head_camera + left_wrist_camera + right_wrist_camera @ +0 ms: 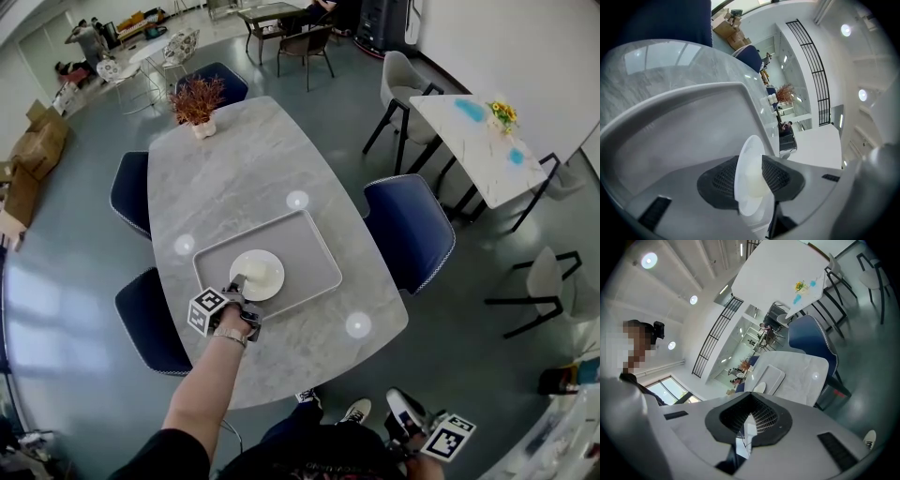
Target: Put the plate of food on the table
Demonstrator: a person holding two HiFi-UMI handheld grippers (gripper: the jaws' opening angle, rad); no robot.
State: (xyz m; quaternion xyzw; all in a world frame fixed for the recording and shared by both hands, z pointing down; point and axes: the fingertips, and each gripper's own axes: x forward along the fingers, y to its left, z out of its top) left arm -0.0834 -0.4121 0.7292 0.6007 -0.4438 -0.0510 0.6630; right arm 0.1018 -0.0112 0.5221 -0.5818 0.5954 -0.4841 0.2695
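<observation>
1. While my left gripper (238,284) has its jaws opening off the rim of the plate (258,275), I'd withdraw level toward 7 o'clock, so the food doesn't shift on the tray (314,246).
2. My right gripper (409,422), jaws together and empty, hangs at 4 o'clock, off the tabletop (253,159).
3. A potted plant (197,101) at 12 o'clock is well clear.

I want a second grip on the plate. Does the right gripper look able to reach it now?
Probably not from there: the right gripper hangs low beside the person's shoes, off the table's near edge; the plate sits in the tray farther in.
</observation>
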